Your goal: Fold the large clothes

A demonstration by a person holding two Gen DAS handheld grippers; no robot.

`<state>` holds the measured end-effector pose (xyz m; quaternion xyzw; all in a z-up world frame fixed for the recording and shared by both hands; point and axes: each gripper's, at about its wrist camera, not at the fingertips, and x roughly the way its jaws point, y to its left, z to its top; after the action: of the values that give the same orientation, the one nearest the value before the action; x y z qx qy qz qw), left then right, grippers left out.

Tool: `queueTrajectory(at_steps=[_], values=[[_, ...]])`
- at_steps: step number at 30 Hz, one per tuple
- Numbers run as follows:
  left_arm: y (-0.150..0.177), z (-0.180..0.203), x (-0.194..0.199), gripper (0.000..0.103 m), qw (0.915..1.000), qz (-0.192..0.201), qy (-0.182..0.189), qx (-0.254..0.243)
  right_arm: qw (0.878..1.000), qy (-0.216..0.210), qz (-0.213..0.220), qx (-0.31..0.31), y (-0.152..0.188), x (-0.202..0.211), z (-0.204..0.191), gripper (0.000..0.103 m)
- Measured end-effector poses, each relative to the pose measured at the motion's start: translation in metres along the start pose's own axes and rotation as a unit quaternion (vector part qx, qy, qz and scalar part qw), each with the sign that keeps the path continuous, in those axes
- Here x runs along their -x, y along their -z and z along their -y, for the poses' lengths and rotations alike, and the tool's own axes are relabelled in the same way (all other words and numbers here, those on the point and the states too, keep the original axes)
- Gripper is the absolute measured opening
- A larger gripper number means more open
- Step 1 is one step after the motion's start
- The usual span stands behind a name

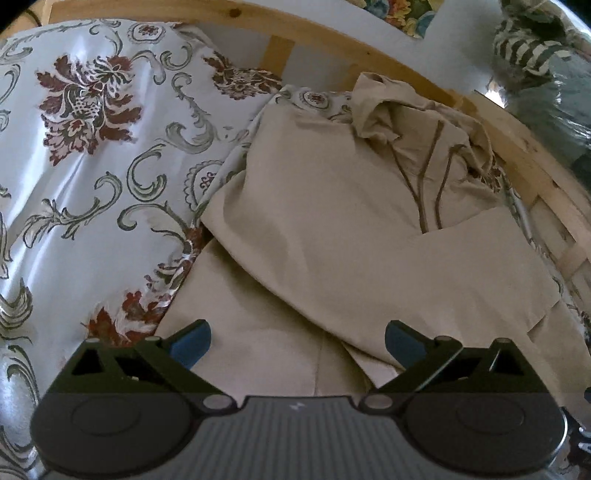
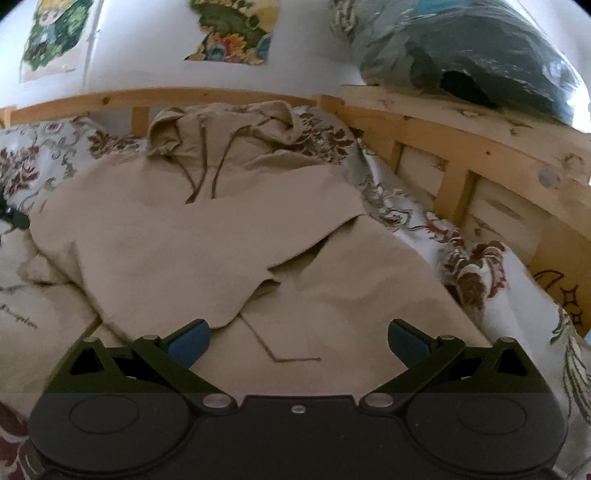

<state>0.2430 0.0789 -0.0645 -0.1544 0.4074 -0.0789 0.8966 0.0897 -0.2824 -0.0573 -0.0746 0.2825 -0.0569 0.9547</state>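
A beige hoodie [image 1: 332, 206] lies on the floral bedspread [image 1: 92, 147], hood and brown drawstrings at the far end, a sleeve folded across its body. My left gripper [image 1: 297, 345] is open and empty, just above the hoodie's near part. In the right wrist view the hoodie [image 2: 207, 236] lies lengthwise ahead with the sleeve folded over the chest; a loose drawstring [image 2: 280, 350] lies between the fingers. My right gripper [image 2: 297, 345] is open and empty over the hoodie's lower hem area.
A wooden bed rail [image 2: 461, 147] runs along the far and right sides. A dark plastic-wrapped bundle [image 2: 480, 55] sits on the rail's corner. Floral pictures [image 2: 236, 33] hang on the white wall. A striped cloth [image 1: 532, 48] lies at the far right.
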Motion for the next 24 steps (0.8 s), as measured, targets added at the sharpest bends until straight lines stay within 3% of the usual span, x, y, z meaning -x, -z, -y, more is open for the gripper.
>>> queueTrajectory(at_steps=[7, 10, 13, 18, 20, 22, 24], values=[[-0.013, -0.001, 0.006, 0.102, 0.9992, 0.019, 0.035, 0.006, 1.0, -0.015, 0.023, 0.011, -0.013, -0.008, 0.001, 0.102], [-0.052, 0.01, -0.003, 0.102, 0.999, 0.036, 0.025, -0.003, 0.999, -0.033, 0.035, 0.023, -0.045, -0.024, 0.01, 0.102], [-0.108, 0.031, -0.018, 0.102, 0.9968, 0.07, 0.034, -0.019, 0.996, -0.043, 0.061, 0.043, -0.099, -0.052, 0.021, 0.102], [-0.195, 0.043, -0.049, 0.102, 0.9919, 0.087, 0.09, 0.024, 0.996, -0.064, 0.038, 0.057, -0.193, -0.129, 0.025, 0.079], [-0.217, 0.04, -0.057, 0.102, 0.9911, 0.08, 0.095, 0.046, 0.996, -0.061, 0.012, 0.056, -0.225, -0.166, 0.024, 0.055], [-0.232, 0.038, -0.062, 0.102, 0.9908, 0.085, 0.09, 0.054, 0.997, -0.055, 0.004, 0.06, -0.25, -0.191, 0.022, 0.05], [-0.243, 0.041, -0.068, 0.102, 0.9913, 0.09, 0.083, 0.048, 0.995, -0.051, 0.034, 0.077, -0.273, -0.217, 0.017, 0.05]])
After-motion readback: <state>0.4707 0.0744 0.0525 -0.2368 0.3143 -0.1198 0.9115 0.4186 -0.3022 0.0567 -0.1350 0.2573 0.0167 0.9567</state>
